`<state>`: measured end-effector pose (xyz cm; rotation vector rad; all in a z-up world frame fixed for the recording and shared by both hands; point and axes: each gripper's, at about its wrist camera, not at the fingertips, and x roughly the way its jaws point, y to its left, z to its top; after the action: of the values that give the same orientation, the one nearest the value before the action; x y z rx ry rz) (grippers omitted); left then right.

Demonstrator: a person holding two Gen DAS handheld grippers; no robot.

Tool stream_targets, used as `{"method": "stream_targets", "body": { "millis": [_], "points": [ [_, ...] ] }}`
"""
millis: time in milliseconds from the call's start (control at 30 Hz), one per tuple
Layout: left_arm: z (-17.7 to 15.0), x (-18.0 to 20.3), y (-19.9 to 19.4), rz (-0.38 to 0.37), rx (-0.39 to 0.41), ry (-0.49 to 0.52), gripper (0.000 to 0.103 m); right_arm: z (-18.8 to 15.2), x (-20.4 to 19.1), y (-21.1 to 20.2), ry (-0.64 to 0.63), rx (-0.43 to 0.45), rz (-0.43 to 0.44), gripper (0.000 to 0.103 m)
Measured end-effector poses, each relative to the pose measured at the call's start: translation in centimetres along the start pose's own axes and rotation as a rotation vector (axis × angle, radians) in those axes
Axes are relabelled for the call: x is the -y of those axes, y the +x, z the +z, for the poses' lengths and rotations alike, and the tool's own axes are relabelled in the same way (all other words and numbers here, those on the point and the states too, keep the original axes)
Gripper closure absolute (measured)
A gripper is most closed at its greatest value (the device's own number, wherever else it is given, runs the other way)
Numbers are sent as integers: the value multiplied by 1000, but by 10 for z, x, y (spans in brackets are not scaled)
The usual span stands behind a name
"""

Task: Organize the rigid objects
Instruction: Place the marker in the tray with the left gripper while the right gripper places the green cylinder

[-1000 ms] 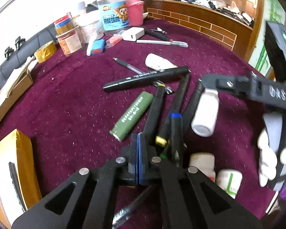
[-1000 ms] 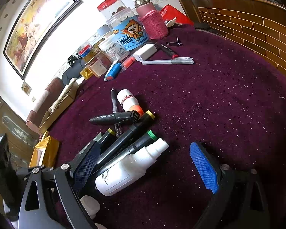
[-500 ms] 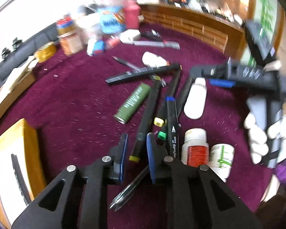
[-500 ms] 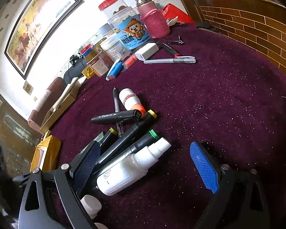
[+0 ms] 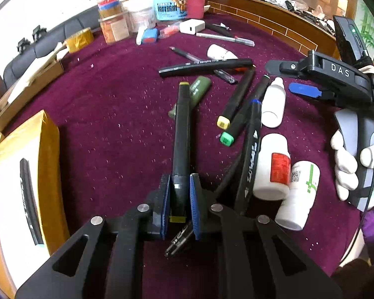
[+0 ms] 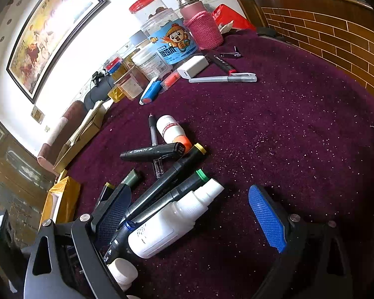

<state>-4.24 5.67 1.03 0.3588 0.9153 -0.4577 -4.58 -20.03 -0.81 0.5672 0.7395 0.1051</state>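
Observation:
My left gripper (image 5: 179, 200) is shut on a black marker with yellow ends (image 5: 181, 134), which points away over a green tube (image 5: 196, 92). To its right lie several black markers (image 5: 236, 97), a blue-capped marker (image 5: 251, 149) and white bottles (image 5: 271, 167). My right gripper (image 6: 189, 214) is open wide around a white squeeze bottle (image 6: 172, 221), which lies on the purple cloth beside the markers (image 6: 167, 177). The right gripper also shows in the left wrist view (image 5: 299, 79), held by a white-gloved hand.
Jars and tubs (image 6: 172, 39), a pink flask (image 6: 202, 25), a white charger (image 6: 193, 66) and a grey pen (image 6: 224, 77) stand at the table's far side. A yellow package (image 5: 20, 169) lies at the left. A brick-pattern rim (image 6: 336, 35) bounds the right.
My left gripper opened, pulled back toward me and shut on the yellow-ended marker, which now lies over the green tube. The right gripper has hardly moved and stays open around the squeeze bottle.

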Motion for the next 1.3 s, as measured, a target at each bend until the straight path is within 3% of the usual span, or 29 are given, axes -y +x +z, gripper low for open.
{"method": "stream_targets", "body": {
  "millis": [67,167,233,333,433,500,600,667,733,833,967,1000,1033,1100,1300],
  "points": [
    [9,9,15,35,-23,19,82,0,0,0,0,0,0,10],
    [24,15,26,53,24,18,79,0,0,0,4,1,3,10],
    [28,9,30,-3,17,-26,90,0,0,0,5,2,2,10],
    [18,1,18,-23,37,-70,91,1,-3,-2,-5,5,-21,10],
    [0,-22,-11,-113,96,-186,90,5,-24,-10,-100,19,-80,12],
    [-12,-36,-36,-156,158,-240,90,9,-50,-17,-157,22,-54,12],
    [-29,-54,-68,-221,260,-303,90,15,-92,-2,-215,-73,0,12],
    [-40,-66,-87,-262,321,-347,90,18,-113,27,-214,-200,12,12],
    [-52,-78,-103,-274,368,-380,90,18,-125,58,-199,-289,-53,28],
    [-65,-95,-116,-260,400,-407,90,14,-136,100,-189,-387,-202,36],
    [-90,-128,-126,-233,415,-474,90,-1,-164,114,-282,-336,-353,39],
    [-94,-134,-126,-222,416,-491,90,-6,-169,116,-317,-315,-389,43],
    [-100,-142,-126,-217,417,-512,90,-10,-173,115,-342,-281,-397,51],
    [-112,-156,-128,-212,418,-554,90,-11,-176,110,-345,-259,-370,85],
    [-129,-189,-123,-185,384,-638,90,-6,-169,92,-241,-271,-210,85]
  ]
}}
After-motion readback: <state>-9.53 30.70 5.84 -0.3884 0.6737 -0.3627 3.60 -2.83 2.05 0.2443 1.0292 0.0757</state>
